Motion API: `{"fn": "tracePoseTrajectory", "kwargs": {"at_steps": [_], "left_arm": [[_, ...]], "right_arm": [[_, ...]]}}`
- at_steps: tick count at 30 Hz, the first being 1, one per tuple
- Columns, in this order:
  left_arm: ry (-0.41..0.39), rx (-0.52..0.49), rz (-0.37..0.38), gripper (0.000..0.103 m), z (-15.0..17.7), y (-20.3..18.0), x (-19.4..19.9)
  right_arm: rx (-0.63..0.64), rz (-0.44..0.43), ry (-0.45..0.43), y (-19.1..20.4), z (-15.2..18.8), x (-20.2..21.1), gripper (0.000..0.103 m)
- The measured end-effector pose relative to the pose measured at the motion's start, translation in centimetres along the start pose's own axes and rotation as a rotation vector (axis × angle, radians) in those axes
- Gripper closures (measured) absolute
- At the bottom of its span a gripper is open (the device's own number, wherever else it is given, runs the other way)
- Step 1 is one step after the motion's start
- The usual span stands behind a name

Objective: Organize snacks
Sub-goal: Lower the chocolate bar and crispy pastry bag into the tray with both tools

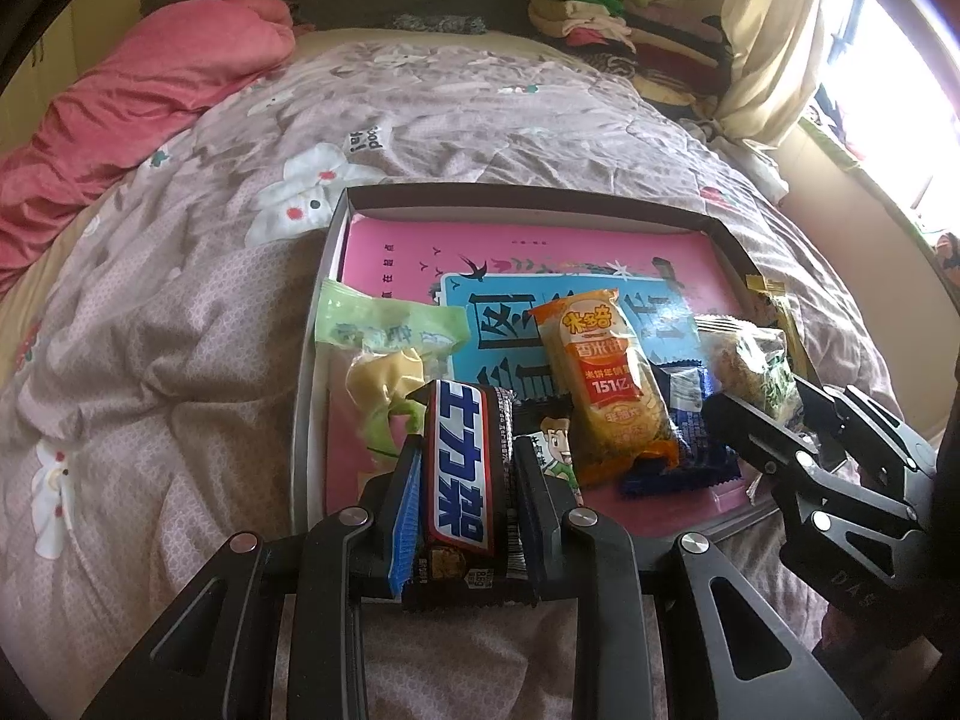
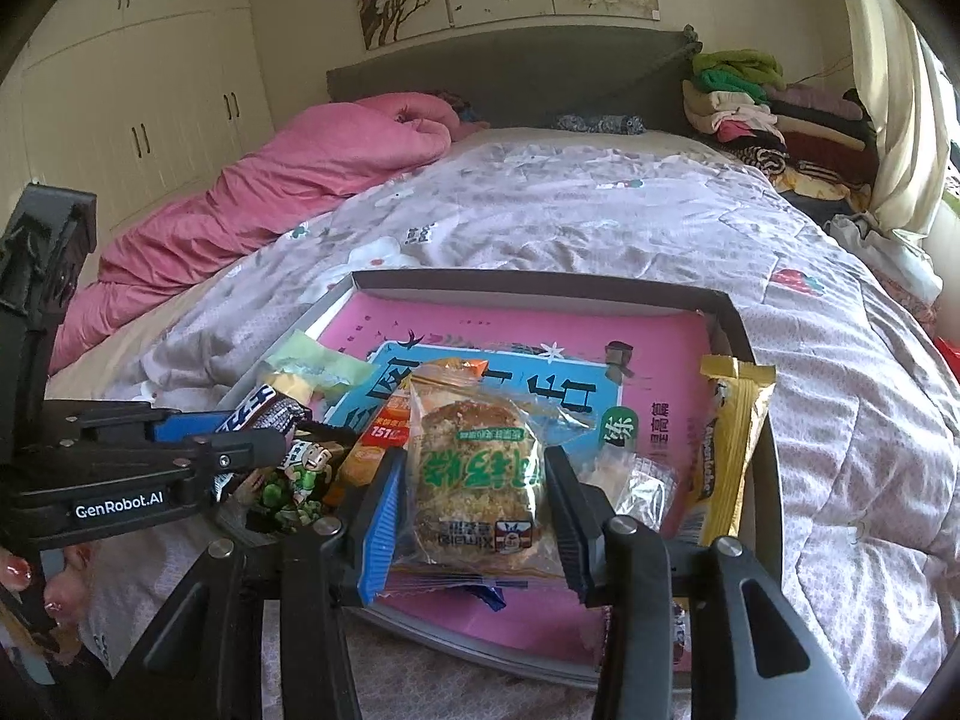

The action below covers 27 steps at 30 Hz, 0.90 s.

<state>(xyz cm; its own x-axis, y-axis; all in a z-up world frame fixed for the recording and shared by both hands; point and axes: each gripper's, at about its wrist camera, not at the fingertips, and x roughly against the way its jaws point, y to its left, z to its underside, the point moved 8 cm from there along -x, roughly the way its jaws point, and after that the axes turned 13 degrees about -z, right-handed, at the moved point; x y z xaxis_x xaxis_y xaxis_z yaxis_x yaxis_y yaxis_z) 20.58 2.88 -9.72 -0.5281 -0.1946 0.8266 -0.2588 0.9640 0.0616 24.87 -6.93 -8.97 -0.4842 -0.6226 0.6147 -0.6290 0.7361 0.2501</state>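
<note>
A shallow dark-rimmed box with a pink liner lies on the bed and holds several snacks. My left gripper is shut on a brown chocolate bar over the box's near left edge. My right gripper is shut on a clear-wrapped round cake with green lettering over the box's near side; the right gripper also shows in the left wrist view. In the box lie an orange rice cracker pack, a green-wrapped sweet, a dark blue packet and a yellow bar.
The box rests on a mauve floral quilt. A pink duvet is bunched at the far left. Folded clothes are stacked at the headboard's right. A curtain and window are on the right, wardrobes on the left.
</note>
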Motion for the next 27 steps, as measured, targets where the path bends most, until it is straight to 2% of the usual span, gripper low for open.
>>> {"fn": "tracePoseTrajectory", "kwargs": {"at_steps": [27], "left_arm": [[-0.016,0.002,0.01,0.074,-0.3,-0.3,0.2]], "right_arm": [[0.007,-0.031,-0.025,0.6,-0.1,1.4,0.057]]}}
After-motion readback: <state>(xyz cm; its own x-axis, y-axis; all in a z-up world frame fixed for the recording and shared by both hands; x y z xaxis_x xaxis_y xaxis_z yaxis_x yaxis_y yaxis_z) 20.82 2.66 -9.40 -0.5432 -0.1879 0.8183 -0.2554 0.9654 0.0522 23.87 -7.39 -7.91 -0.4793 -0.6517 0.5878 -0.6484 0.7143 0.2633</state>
